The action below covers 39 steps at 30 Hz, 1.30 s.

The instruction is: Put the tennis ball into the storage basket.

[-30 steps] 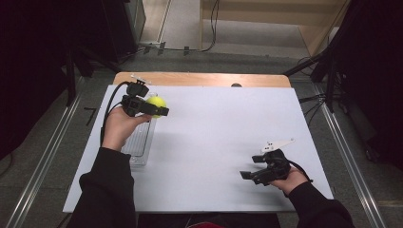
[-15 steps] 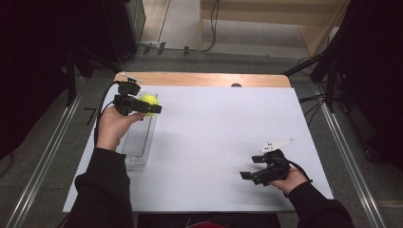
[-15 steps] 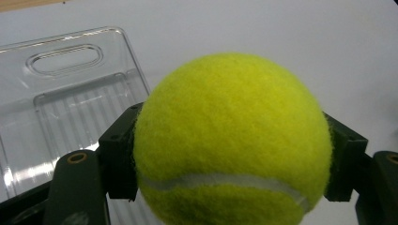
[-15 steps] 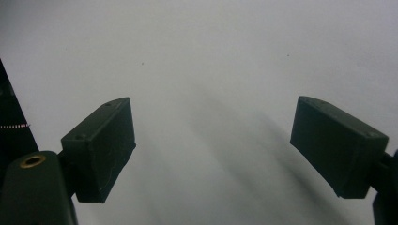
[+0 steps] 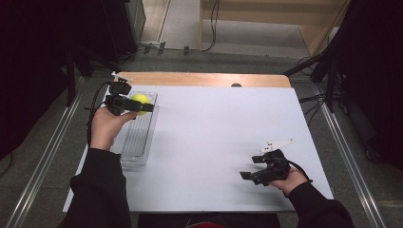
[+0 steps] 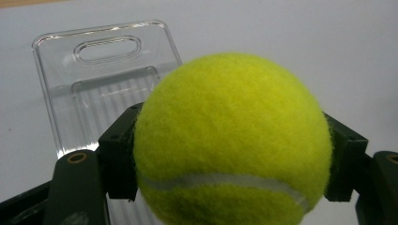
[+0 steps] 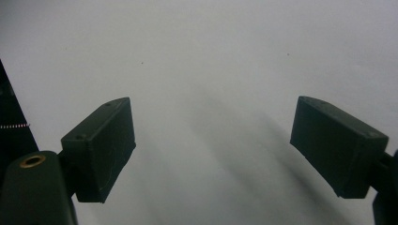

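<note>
We see the left gripper [image 5: 142, 107] clamped on a yellow tennis ball [image 5: 140, 101] — one jaw presses each side of it, as the left gripper view makes plain. The ball [image 6: 232, 140] hangs above the far end of a clear plastic tray [image 5: 138, 140] that lies along the left side of the white table [image 5: 214, 133]. The right gripper [image 5: 247, 176] sits low over the table's near right part, well apart from the tray — its jaws stand wide with bare table between them.
</note>
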Each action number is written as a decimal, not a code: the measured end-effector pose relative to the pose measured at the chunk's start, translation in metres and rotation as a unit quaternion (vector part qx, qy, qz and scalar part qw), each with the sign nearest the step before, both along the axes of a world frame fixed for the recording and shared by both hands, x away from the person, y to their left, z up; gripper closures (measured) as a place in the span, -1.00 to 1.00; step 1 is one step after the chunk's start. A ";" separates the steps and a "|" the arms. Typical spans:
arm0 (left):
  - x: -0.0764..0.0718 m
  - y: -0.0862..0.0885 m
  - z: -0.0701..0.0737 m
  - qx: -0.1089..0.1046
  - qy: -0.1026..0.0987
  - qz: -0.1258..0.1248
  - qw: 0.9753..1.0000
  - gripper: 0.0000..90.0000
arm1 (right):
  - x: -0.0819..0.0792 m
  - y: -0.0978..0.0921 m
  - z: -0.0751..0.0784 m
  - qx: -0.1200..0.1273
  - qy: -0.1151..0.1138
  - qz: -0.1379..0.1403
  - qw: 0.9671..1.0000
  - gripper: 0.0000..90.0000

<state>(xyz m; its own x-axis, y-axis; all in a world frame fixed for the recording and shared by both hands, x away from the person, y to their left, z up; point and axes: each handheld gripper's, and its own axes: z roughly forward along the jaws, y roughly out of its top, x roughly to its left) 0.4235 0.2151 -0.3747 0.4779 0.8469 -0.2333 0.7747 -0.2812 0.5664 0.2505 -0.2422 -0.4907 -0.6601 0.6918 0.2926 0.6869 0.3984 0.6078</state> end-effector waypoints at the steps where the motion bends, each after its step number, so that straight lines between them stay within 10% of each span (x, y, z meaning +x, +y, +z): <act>1: 0.000 0.001 -0.001 0.001 0.001 0.004 1.000 -0.41 | 0.000 0.000 0.000 0.001 0.000 0.000 1.000 -0.73; 39: 0.012 0.003 -0.031 0.040 0.016 0.042 0.998 -0.42 | -0.001 -0.001 0.001 0.002 -0.001 -0.001 1.000 -0.73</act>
<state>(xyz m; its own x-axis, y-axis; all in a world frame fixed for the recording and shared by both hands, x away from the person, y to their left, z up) 0.4355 0.2176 -0.4055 0.3982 0.9000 -0.1775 0.8143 -0.2577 0.5201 0.2494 -0.2430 -0.4900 -0.6598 0.6918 0.2933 0.6859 0.3950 0.6112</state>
